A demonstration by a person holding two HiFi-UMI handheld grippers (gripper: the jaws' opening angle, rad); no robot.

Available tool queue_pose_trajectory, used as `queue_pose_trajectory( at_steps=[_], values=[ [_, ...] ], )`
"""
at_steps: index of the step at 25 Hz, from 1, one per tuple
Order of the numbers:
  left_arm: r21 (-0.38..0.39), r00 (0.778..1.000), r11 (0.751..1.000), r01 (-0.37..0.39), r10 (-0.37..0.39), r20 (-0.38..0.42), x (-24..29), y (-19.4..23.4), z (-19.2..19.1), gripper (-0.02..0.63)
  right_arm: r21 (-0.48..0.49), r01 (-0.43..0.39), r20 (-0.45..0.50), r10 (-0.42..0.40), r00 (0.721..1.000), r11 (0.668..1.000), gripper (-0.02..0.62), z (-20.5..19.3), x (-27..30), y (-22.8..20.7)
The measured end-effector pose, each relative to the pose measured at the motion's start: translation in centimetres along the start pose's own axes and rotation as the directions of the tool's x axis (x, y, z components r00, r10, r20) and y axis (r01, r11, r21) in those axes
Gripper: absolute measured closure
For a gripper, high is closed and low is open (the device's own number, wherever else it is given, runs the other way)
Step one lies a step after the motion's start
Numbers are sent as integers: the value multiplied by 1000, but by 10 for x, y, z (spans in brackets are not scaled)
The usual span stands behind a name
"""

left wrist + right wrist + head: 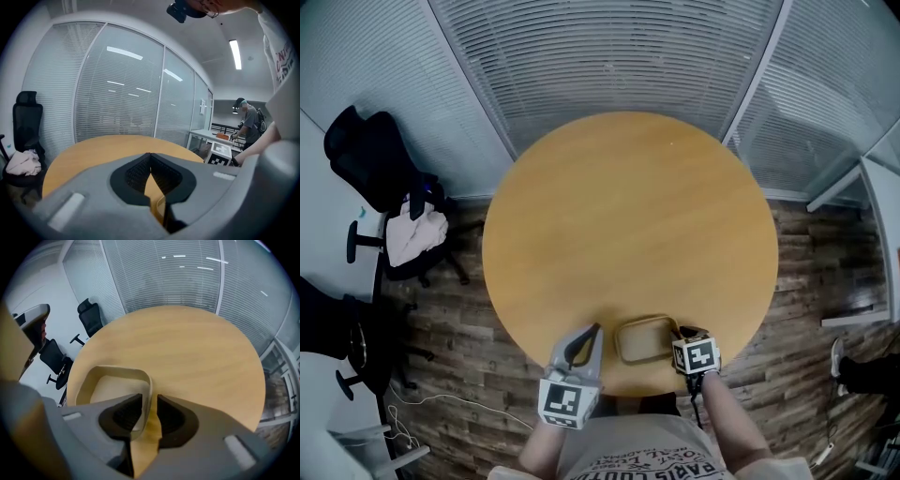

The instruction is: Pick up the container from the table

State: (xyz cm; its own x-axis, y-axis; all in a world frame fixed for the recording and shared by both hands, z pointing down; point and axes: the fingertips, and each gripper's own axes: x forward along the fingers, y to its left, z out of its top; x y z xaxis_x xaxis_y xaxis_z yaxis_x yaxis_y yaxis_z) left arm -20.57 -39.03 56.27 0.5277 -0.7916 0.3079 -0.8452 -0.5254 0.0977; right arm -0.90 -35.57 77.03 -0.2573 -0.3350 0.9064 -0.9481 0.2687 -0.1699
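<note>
one round wooden table (pixel 628 206) on plank floor (pixel 806 281), blinds (pixel 609 56) behind.

Lighting: even, bright; ceiling strip light (pixel 236 54) overhead, its reflections streaking the glass wall (pixel 122 84). Fisheye bending, dark corners, soft foreground.

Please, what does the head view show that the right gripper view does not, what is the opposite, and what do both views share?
Only the head view: the whole container from above, the left gripper beside it with jaws together, and the person's shirt. Only the right gripper view: the right gripper has its jaws apart astride the container's wall, one inside, one outside, not pressing it. Both: the container, the round wooden table, black office chairs, blinds behind glass.
</note>
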Motion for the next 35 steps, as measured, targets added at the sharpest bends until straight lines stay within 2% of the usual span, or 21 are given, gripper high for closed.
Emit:
queue_pose_trajectory(
  at_steps=[5, 9, 16, 22, 26, 32, 35],
  values=[
    [-21, 1000, 999, -27, 27, -8, 2, 3, -4, 598, 32, 0, -56, 2, 998, 999, 511, -7, 15, -3],
    [-21, 999, 999, -32, 32, -6, 0, 1, -4, 598, 48, -11, -52, 14, 999, 999, 566, -7, 17, 1],
    [-23, 999, 999, -49, 49, -3, -8, 1, -3, 598, 102, -8, -20, 10, 1000, 995, 580, -6, 14, 0],
    [-23, 998, 998, -66, 66, 9, -15, 2, 5, 598, 103, 9, 86, -18, 996, 995, 589, 14, -7, -5],
    [-22, 995, 995, -94, 94, 24, -21, 3, 11, 598, 110, 11, 183, -31, 983, 994, 589, 34, -31, -7],
    [-20, 988, 990, -139, 140, 59, -35, 3, 23, 598, 79, 10, 348, -37, 937, 997, 589, 71, -83, -2],
    [-21, 985, 988, -152, 153, 78, -39, -1, 31, 598, 52, 21, 430, -41, 902, 998, 589, 89, -110, 4]
  ],
)
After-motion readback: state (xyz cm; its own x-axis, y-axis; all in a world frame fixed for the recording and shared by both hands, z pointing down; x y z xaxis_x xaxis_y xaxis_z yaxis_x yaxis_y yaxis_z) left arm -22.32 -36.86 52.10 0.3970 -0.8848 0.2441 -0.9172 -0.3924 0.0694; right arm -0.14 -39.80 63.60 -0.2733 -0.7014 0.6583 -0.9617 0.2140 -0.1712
